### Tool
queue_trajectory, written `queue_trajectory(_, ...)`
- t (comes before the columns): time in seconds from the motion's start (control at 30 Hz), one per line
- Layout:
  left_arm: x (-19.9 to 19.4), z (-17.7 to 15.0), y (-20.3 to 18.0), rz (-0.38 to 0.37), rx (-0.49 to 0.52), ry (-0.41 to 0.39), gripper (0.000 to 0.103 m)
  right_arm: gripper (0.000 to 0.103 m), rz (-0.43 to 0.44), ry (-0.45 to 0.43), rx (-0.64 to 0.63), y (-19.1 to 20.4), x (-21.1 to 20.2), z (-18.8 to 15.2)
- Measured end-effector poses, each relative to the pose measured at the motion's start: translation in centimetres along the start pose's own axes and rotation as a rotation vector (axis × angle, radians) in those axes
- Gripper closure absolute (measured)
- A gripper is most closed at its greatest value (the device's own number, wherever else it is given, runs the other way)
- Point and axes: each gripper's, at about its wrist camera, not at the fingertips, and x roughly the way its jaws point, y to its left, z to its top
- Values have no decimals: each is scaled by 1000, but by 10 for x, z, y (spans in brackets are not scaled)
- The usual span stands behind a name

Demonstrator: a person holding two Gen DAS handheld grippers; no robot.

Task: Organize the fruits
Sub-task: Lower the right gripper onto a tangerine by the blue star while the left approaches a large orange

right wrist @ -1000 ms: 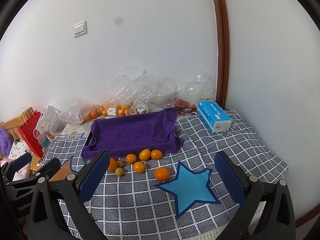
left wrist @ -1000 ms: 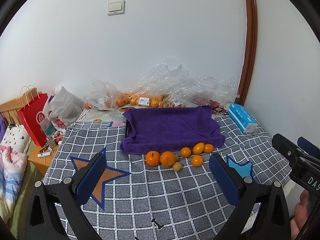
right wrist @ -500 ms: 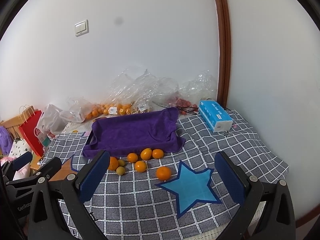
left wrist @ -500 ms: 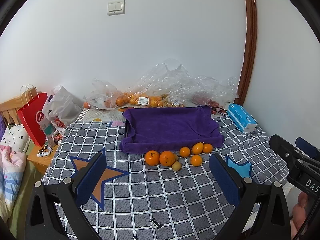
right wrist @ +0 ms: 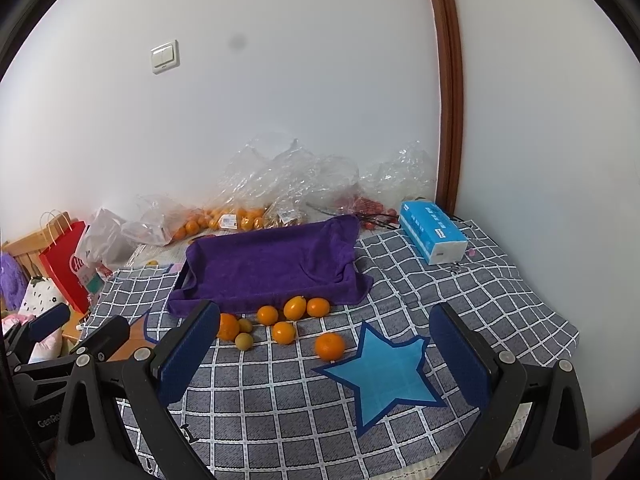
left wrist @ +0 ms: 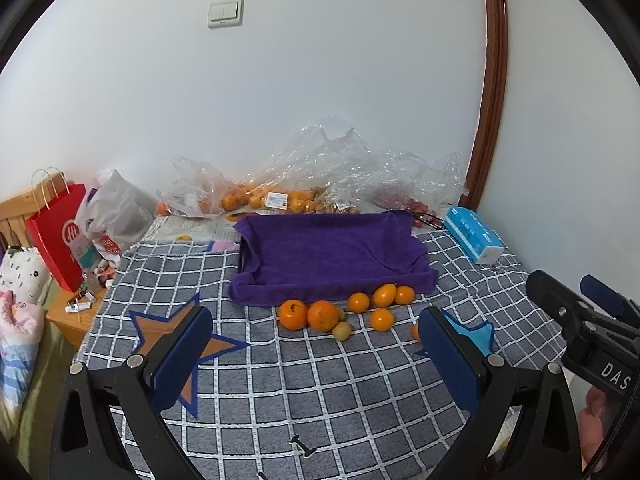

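Several oranges (left wrist: 307,314) and small yellow-green fruits (left wrist: 342,330) lie in a loose row on the checked cloth, just in front of a tray draped in a purple towel (left wrist: 332,256). In the right wrist view the same fruits (right wrist: 284,314) sit before the towel (right wrist: 272,266), and one orange (right wrist: 329,345) lies apart by the blue star (right wrist: 384,376). An orange-brown star (left wrist: 188,344) is at the left. My left gripper (left wrist: 316,364) is open and empty, short of the fruits. My right gripper (right wrist: 320,360) is open and empty, above the cloth near the lone orange.
Clear plastic bags with more oranges (left wrist: 256,200) lie along the wall behind the tray. A blue tissue box (left wrist: 474,238) is at the back right. A red paper bag (left wrist: 60,236) and a grey bag (left wrist: 116,216) stand off the left edge. The cloth's edge drops off at the right (right wrist: 560,320).
Both grippers have shifted slightly, so the fruits and tray sit a little differently in view. Both stay open and empty. No fruit has moved.
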Motion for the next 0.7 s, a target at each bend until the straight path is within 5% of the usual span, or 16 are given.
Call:
queue_trajectory(0.37, 17, 8, 8, 26, -5, 2, 0, 0, 8, 36, -35, 5, 22, 2)
queue_trajectory(0.7, 71, -1, 30, 66, -6, 70, 0, 0, 21, 103, 1, -16, 75, -7)
